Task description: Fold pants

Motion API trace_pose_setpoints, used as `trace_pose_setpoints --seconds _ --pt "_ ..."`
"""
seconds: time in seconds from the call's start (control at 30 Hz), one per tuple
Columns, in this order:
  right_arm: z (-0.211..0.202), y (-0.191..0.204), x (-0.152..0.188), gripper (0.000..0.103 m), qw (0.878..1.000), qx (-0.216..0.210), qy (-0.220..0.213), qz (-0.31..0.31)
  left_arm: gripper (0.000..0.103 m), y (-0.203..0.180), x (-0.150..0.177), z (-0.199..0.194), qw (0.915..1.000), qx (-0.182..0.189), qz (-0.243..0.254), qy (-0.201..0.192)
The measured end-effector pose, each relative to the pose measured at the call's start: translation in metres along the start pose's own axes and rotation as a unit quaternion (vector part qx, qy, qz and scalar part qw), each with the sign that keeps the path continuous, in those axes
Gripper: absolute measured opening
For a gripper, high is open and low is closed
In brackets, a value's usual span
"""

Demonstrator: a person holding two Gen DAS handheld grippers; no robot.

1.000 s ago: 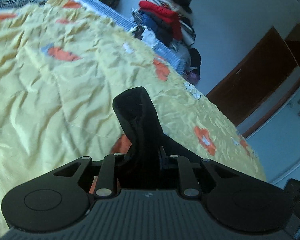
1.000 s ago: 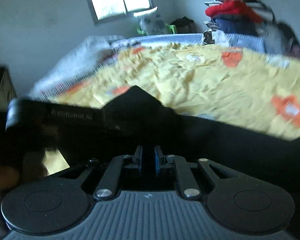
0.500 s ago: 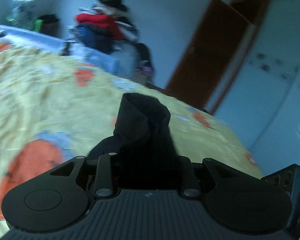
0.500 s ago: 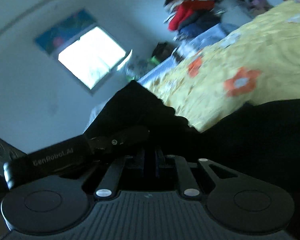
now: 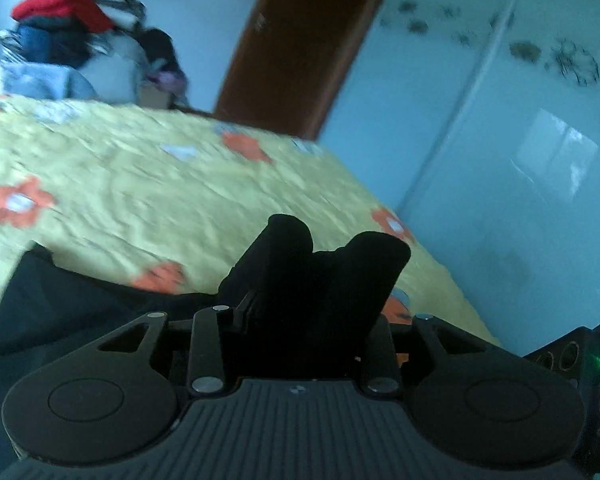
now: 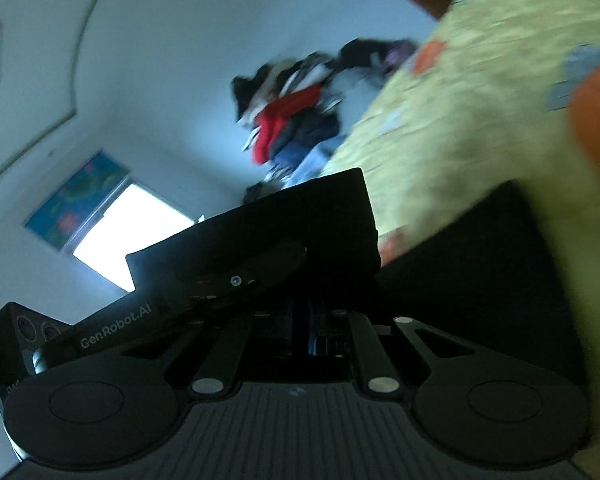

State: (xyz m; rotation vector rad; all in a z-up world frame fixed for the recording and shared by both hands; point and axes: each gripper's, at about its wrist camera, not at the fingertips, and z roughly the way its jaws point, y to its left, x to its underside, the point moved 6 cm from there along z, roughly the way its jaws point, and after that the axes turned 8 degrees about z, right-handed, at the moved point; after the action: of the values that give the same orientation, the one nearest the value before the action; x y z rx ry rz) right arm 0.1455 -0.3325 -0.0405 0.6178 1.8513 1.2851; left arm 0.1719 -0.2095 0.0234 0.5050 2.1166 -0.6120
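The black pants (image 5: 80, 312) lie on the yellow flowered bedspread (image 5: 148, 200), spreading to the lower left in the left wrist view. My left gripper (image 5: 336, 248) has its jaws opening: its two black fingertips (image 5: 290, 236) stand apart with dark pants cloth loose in the gap. In the right wrist view my right gripper (image 6: 314, 300) is shut on the black pants (image 6: 324, 216). A flap of cloth rises over its fingers and hides their tips. The left gripper's body (image 6: 116, 326) lies across the lower left of that view, close to the right gripper.
A pile of clothes (image 5: 68, 12) with a red garment is heaped beyond the bed's far side. A brown door (image 5: 300, 40) and pale wardrobe doors (image 5: 500, 160) stand past the bed's right edge. A bright window (image 6: 132, 232) is in the wall. The right gripper's body (image 5: 580, 356) shows at the edge.
Both views have swung fast across the bed and rolled. The left fingers, one shut lump on the cloth before, now stand apart. The right gripper stays shut on the pants.
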Motion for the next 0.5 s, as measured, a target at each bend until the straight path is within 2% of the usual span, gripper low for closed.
trace_pose_setpoints --seconds 0.17,0.23,0.3,0.37,0.4,0.43,0.47,0.5 --pt "-0.023 -0.031 -0.012 0.009 0.999 0.051 -0.012 0.009 0.04 -0.025 0.015 0.034 0.9993 0.013 0.01 0.035" --pt "-0.03 -0.037 -0.013 0.009 0.997 0.071 -0.008 -0.005 0.048 -0.026 0.021 0.038 0.9985 0.019 0.012 0.05" --pt "-0.049 -0.041 -0.018 0.01 0.994 0.097 -0.031 -0.032 0.055 -0.02 0.021 0.033 0.9976 0.027 0.011 0.063" --pt "-0.07 -0.045 -0.028 0.01 0.983 0.155 -0.072 -0.073 0.071 -0.009 0.02 0.02 0.9982 0.008 0.012 0.058" --pt "-0.078 -0.045 -0.034 0.01 0.971 0.193 -0.097 -0.1 0.076 0.001 0.018 0.011 0.9987 -0.011 0.012 0.049" --pt "-0.086 -0.042 -0.04 0.012 0.959 0.223 -0.119 -0.126 0.089 0.011 0.015 0.003 0.9988 -0.025 0.013 0.04" --pt "-0.087 -0.04 -0.043 0.013 0.956 0.228 -0.124 -0.138 0.096 0.022 0.012 -0.003 0.9984 -0.043 0.019 0.033" --pt "-0.086 -0.035 -0.046 0.013 0.957 0.221 -0.12 -0.143 0.098 0.035 0.009 -0.011 0.9969 -0.067 0.028 0.029"
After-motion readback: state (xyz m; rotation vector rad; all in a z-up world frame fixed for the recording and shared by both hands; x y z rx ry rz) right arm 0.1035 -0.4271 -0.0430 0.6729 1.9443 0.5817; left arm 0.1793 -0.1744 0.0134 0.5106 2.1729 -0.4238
